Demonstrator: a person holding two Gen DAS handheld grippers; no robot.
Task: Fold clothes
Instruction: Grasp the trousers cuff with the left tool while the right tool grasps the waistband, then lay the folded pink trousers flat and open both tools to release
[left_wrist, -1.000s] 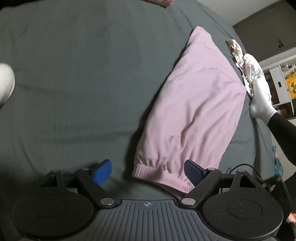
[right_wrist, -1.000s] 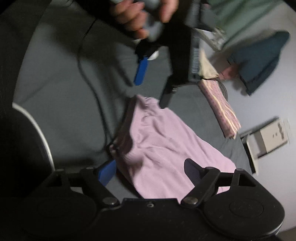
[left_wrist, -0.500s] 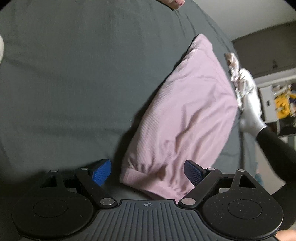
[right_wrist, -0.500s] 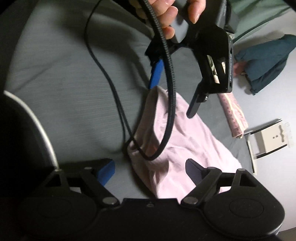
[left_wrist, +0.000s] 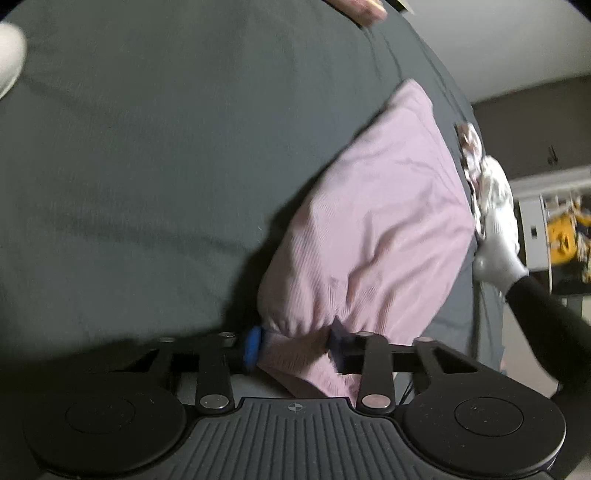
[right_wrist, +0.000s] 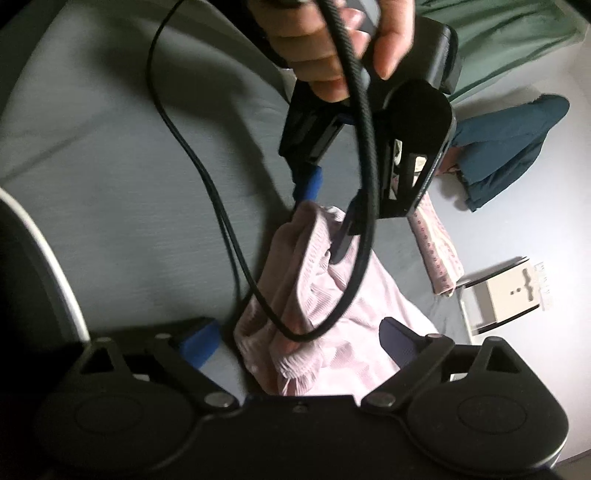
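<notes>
Garment: pink ribbed knit garment (left_wrist: 373, 236), soft, gathered hem, lying on grey bed sheet (left_wrist: 166, 147).
Left hand-held gripper (left_wrist: 291, 341): clamped on the hem.
Right hand-held gripper (right_wrist: 295, 336): fingers apart, astride the garment.

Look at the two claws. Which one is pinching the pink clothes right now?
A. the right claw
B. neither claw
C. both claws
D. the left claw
D: the left claw has closed on the bunched cuffed edge of the pink clothes, while the right claw stays wide open, with the cloth lying loose between its fingers.
</notes>
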